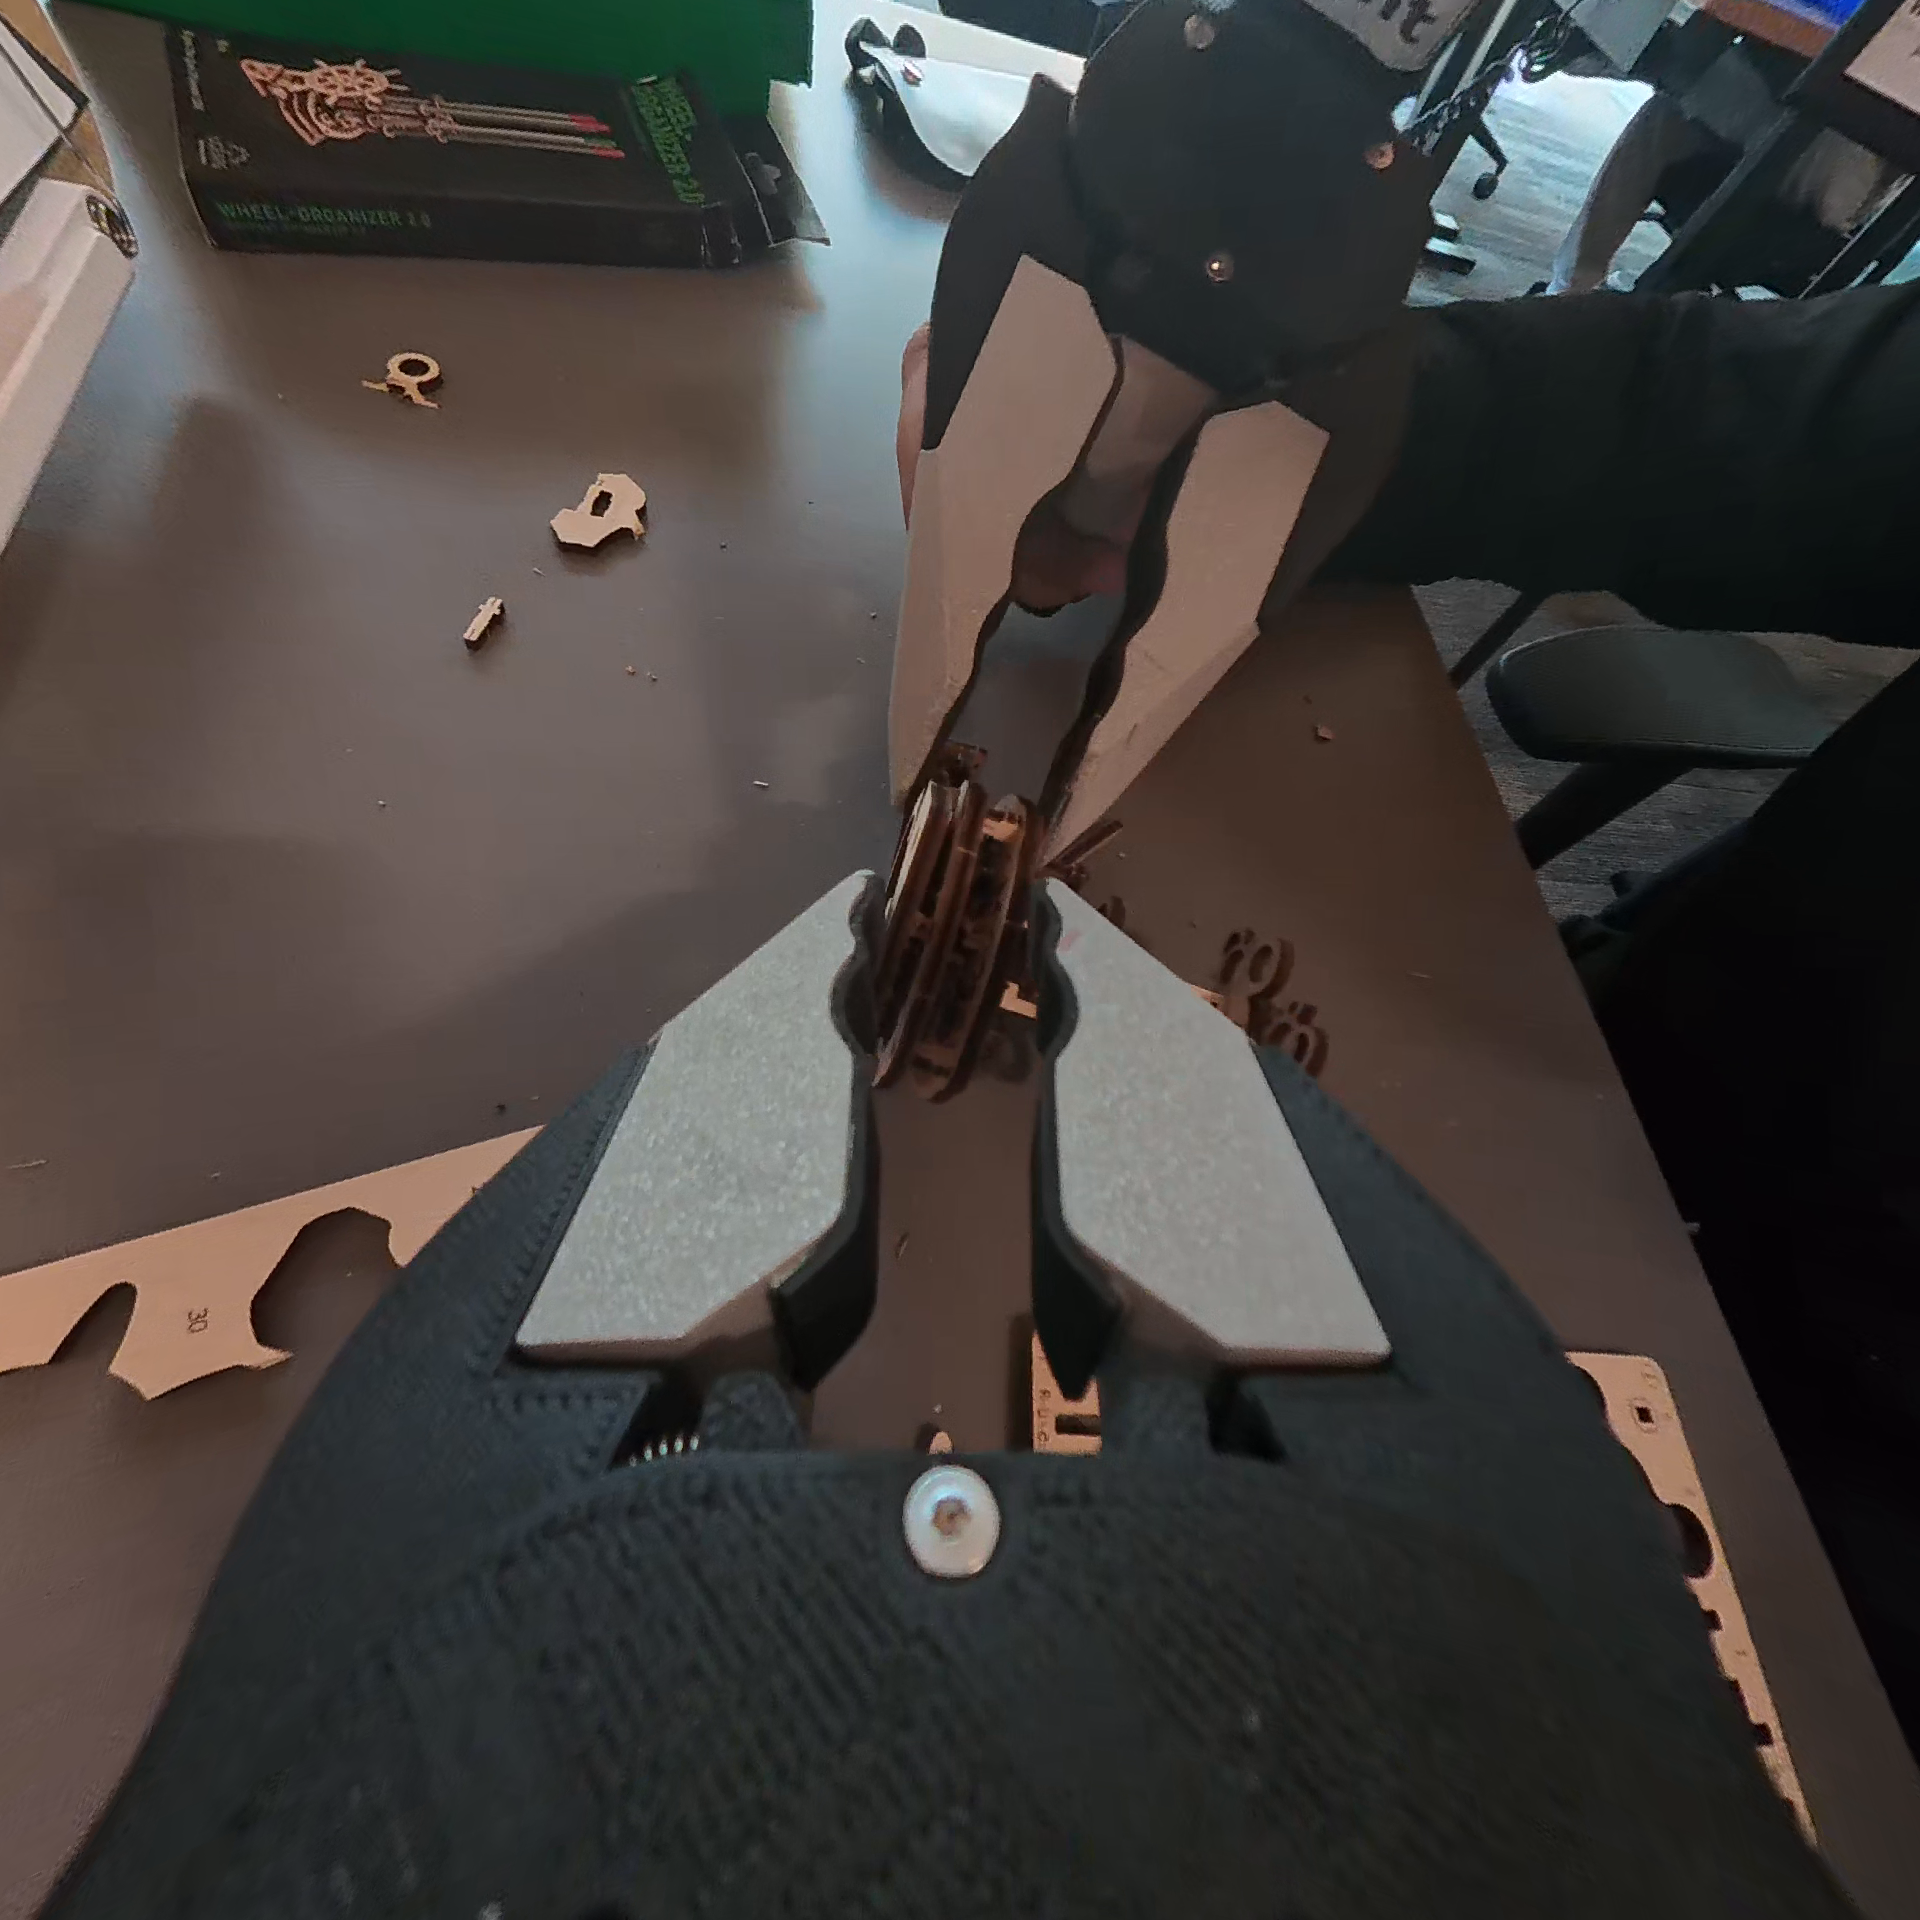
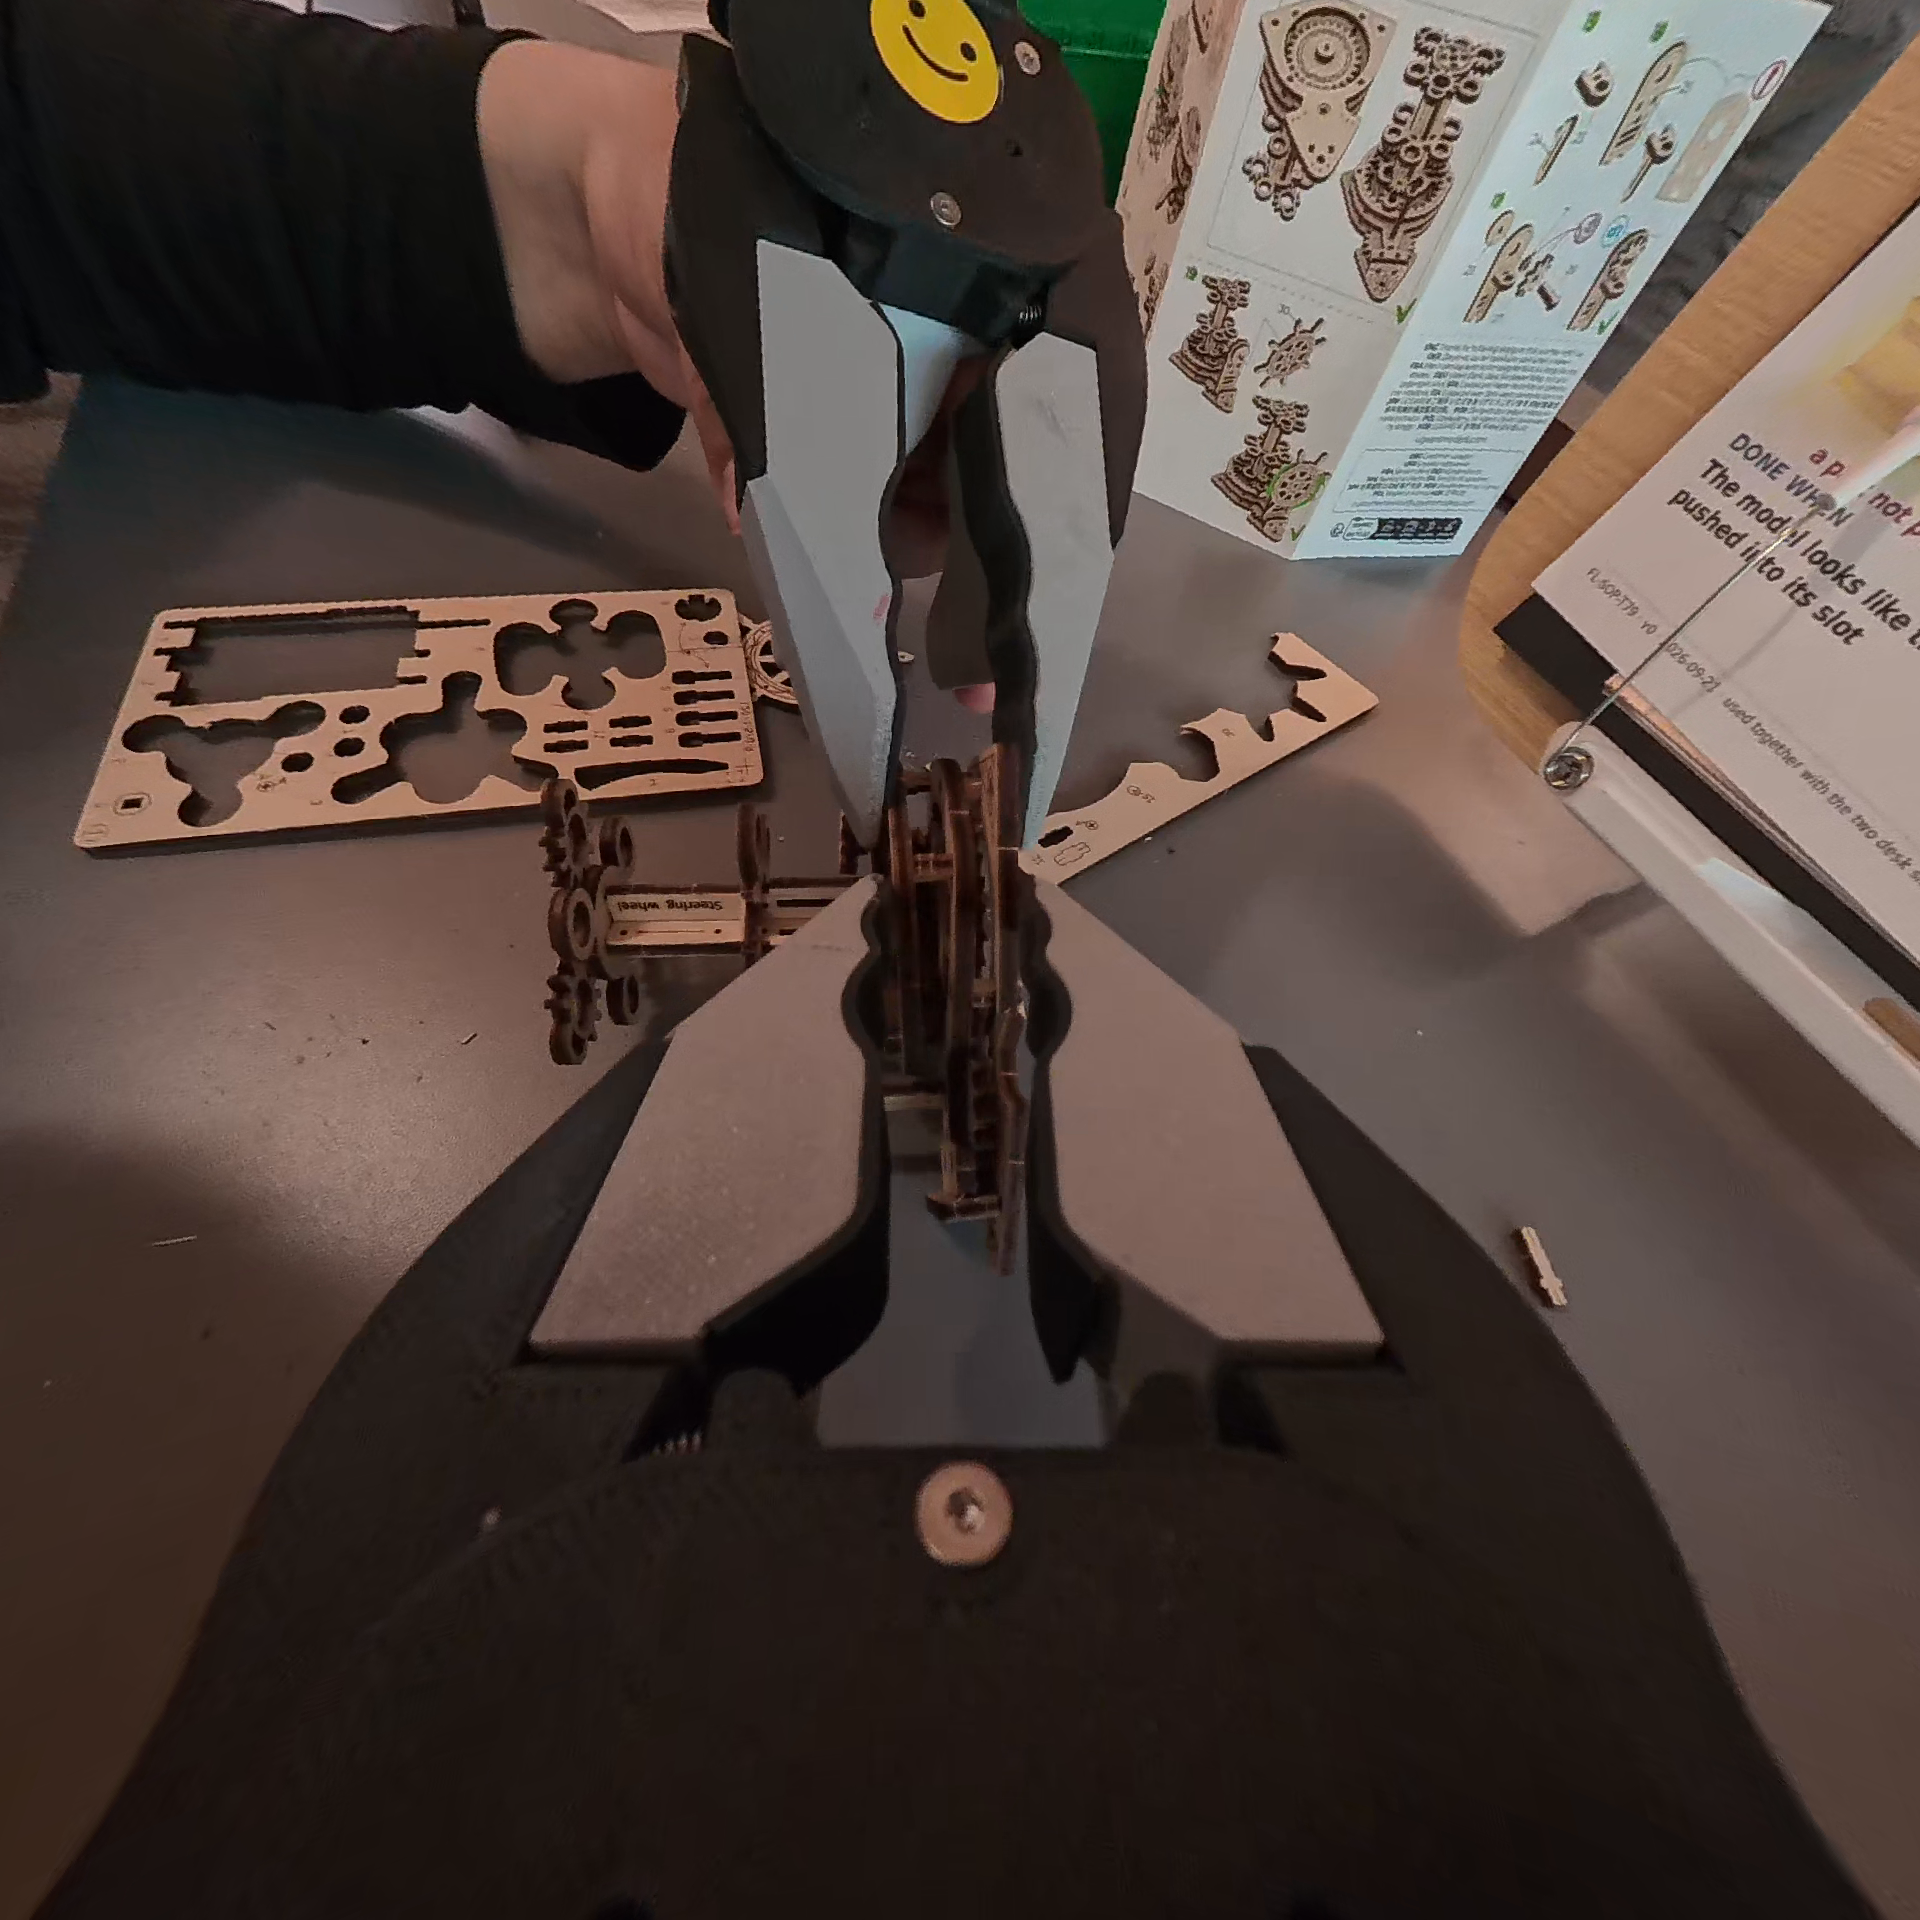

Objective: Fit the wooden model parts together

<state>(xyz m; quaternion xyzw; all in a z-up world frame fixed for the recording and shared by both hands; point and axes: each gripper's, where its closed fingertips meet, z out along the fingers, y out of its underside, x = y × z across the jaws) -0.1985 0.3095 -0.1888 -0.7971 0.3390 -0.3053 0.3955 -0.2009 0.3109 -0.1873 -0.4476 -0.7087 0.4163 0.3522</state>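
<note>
- Left wrist view showed my left gripper [image 1: 951,977] at centre frame, its jaws closed down on the layered wooden model [image 1: 951,966], whose plates stood on edge between the pads.
- My right gripper [image 1: 987,821] came in from the upper right of that frame, tips down at the model's far end; from this side I could not tell whether it truly pinched the wood.
- Right wrist view settled that: my right gripper [image 2: 951,987] was narrowed onto the same model [image 2: 951,997], wood touching both inner pads, with my left gripper [image 2: 940,821] dropping in from the top centre.
- The model's long axis ran straight away from each camera, along the fingers, so the two grips met nose to nose on one stack, each equally near.
- I judged that any pressing-together had to go along that shared line, the tips driving toward each other.
- A spoked wheel-and-shaft part [image 2: 644,914] lay at left centre, joined to or touching the model; I could not tell which.
- Loose pieces [image 1: 601,509] sat on the dark table [image 1: 312,831] at upper left, and an emptied punch-out sheet [image 2: 416,717] lay at left.
</note>
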